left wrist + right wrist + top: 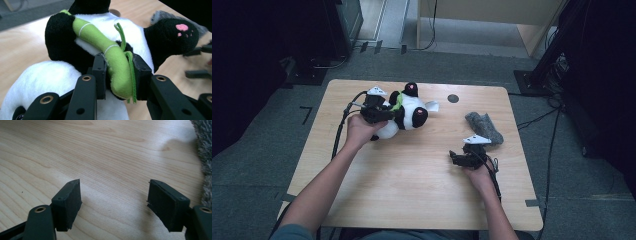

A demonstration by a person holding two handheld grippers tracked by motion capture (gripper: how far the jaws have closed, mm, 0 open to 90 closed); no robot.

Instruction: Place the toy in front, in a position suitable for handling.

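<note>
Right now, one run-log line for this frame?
left gripper: shut on green bamboo piece of panda plush | right gripper: open, nothing between jaws, over table | grey cloth: untouched

A lab or recording studio: a lone wooden bench (412,170) stands on grey carpet (272,150), with tape marks (306,114) on the floor, trailing cables (537,119) and dark equipment stands (557,45) around it.

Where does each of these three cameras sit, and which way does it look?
High view: above the person's side, looking down on the table; forearms and both grippers show.
Left gripper view: rides the left gripper, its fingers clamping the panda toy's green stalk.
Right gripper view: rides the right gripper, facing bare tabletop beside the grey cloth.
Shared: the panda toy, high and left views.
</note>
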